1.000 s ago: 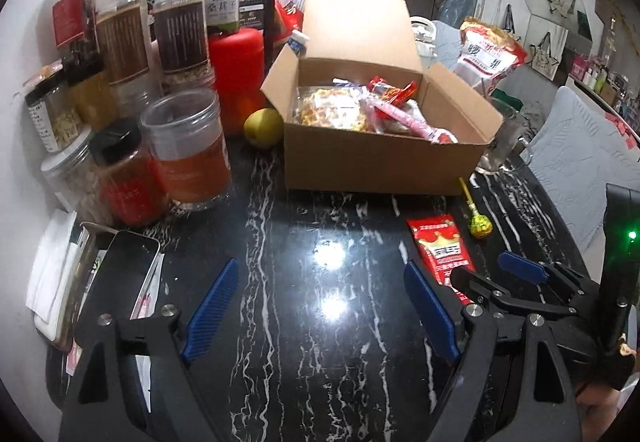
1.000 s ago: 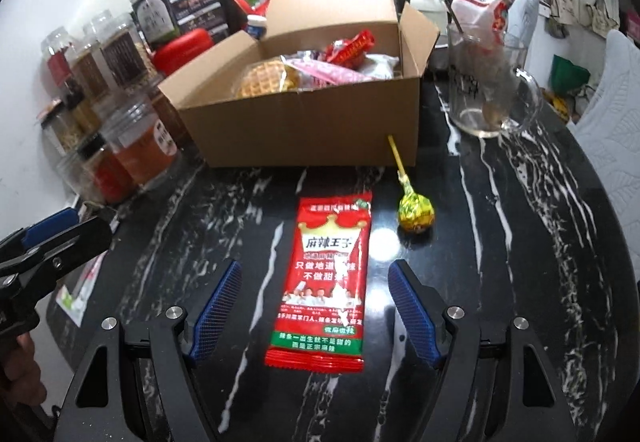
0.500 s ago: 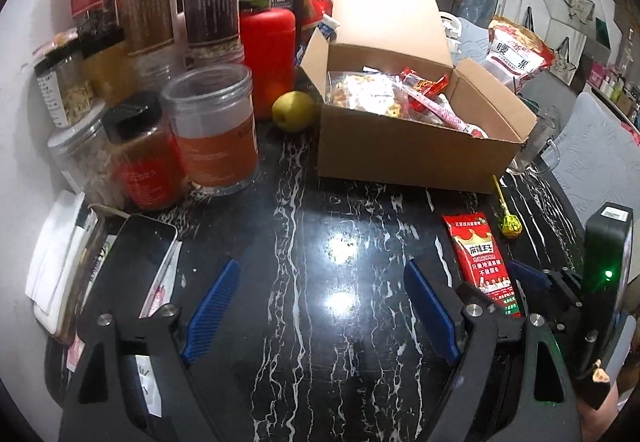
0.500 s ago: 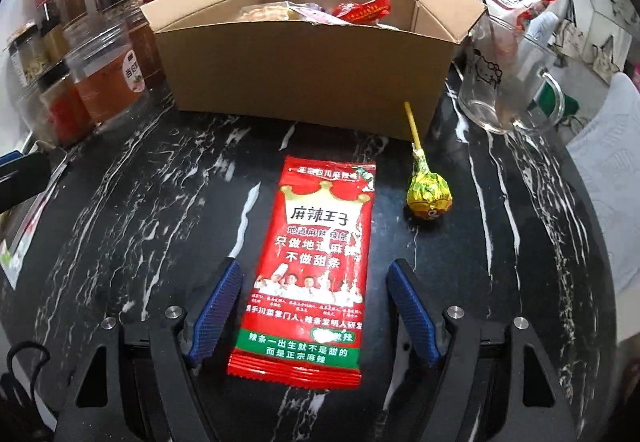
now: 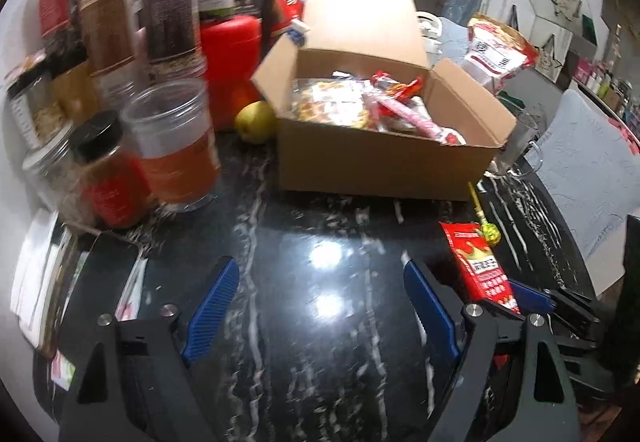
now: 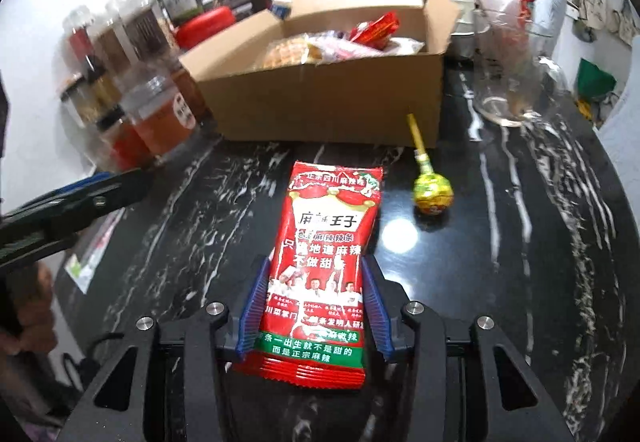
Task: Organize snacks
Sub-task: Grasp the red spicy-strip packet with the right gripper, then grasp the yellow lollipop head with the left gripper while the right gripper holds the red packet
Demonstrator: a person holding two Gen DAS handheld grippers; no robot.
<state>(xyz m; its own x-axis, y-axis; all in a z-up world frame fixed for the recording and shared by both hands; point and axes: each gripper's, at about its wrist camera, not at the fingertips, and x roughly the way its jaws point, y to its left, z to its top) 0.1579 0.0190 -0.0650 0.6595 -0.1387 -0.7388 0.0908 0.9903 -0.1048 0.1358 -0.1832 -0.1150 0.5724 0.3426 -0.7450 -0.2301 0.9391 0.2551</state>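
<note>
We see the right hand-held gripper [image 6: 314, 308] closing on the red snack packet [image 6: 326, 262], blue pads against both long edges of its lower half, packet lying flat on the black marbled desk [image 6: 520, 242]. Just right of the packet's top lies a lollipop [image 6: 432, 194], stick pointing at the cardboard box [image 6: 320, 102], apart from the packet. The box stands open behind, wrapped snacks [image 6: 332, 44] inside. Our left hand-held gripper [image 5: 320, 306] hangs wide open over bare desk, nothing between the pads. Jars [image 5: 176, 146] crowd the left side; a yellow fruit [image 5: 256, 121] sits against the box's left corner. A glass mug [image 6: 516, 82] stands right of the box.
</note>
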